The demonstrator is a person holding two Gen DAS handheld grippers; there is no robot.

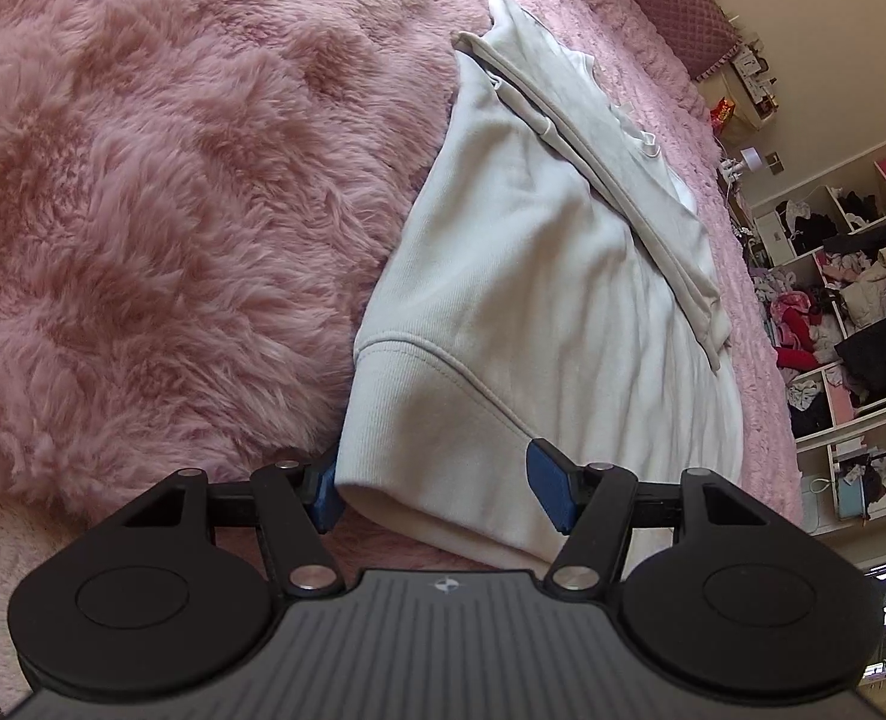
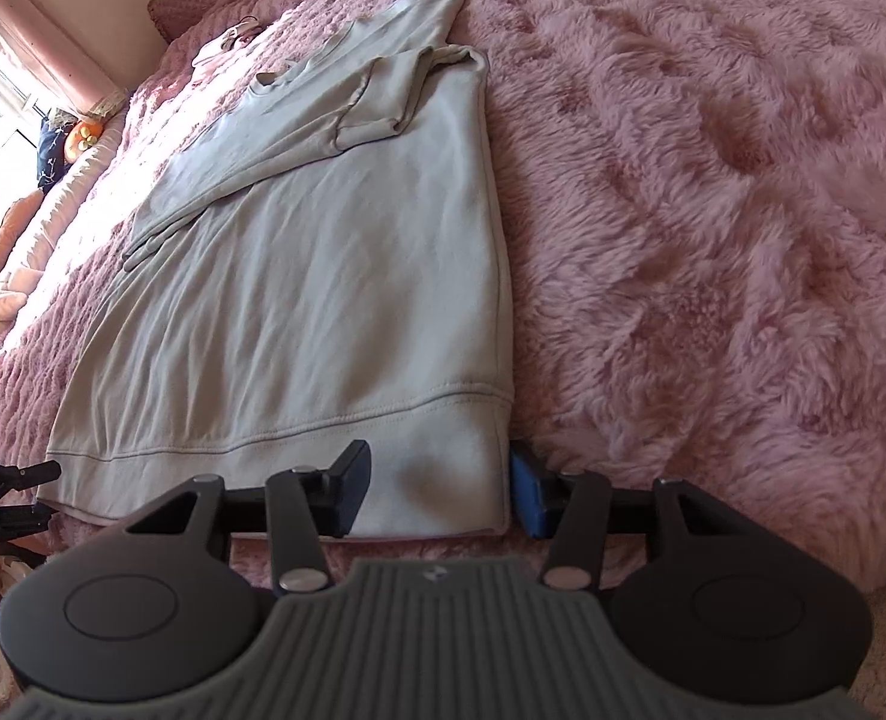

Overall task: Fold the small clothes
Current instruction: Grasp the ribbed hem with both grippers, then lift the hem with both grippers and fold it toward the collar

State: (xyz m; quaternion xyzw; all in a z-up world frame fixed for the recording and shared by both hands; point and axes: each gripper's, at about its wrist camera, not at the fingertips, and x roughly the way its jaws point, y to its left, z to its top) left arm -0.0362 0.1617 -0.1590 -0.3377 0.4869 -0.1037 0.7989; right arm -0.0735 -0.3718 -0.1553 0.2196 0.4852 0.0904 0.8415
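Both the left tongs (image 1: 443,495) and right tongs (image 2: 440,492) gape wide astride the hem corners of the white sweatshirt (image 2: 335,300) on the pink bed (image 2: 712,210), gripping nothing.

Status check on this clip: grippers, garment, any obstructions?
Left gripper open, straddling one hem corner. Right gripper open, straddling the other. White sweatshirt flat on pink blanket, sleeves folded in. Nothing in the way.

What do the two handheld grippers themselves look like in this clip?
Both match. The left gripper and right gripper have black linkage arms with silver pivot pins, two round black discs, a grey ribbed body with a small emblem, and blue pads on the fingers. No cables or sleeves show.
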